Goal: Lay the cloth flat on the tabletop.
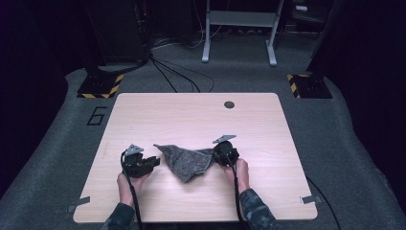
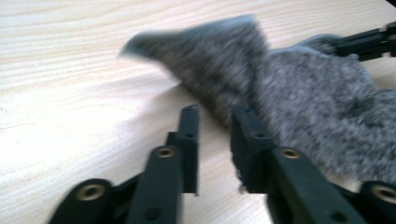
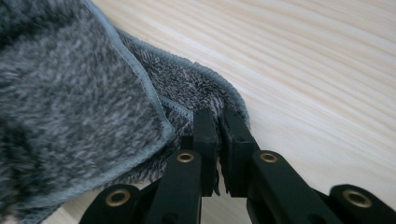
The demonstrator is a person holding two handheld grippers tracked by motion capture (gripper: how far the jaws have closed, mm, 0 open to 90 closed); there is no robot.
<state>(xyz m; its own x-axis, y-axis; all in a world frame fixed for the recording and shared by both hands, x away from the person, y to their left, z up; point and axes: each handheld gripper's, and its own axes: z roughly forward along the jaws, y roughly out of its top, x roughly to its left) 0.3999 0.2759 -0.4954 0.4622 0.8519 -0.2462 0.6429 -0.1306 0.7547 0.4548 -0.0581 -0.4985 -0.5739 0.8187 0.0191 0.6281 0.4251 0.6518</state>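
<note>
Grey fleece cloth [image 1: 187, 161] lies crumpled on the wooden desk [image 1: 191, 115] between the two tools, near the person's edge. Right tool [image 3: 217, 122] is clamped on the cloth's stitched hem at its right corner, while the left tool [image 2: 215, 122] sits just beside the cloth's left edge, jaws parted with nothing between them.

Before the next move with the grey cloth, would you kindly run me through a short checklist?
1. Right tongs pinching the grey cloth at its hem: ok.
2. Left tongs gripping cloth: not ok; jaws apart, nothing between them.
3. Cloth lying flat: not ok, bunched and folded over.
4. Cloth fully on the table: ok.
5. Cloth's far corner sharp enough to judge: cannot tell, blurred.
</note>
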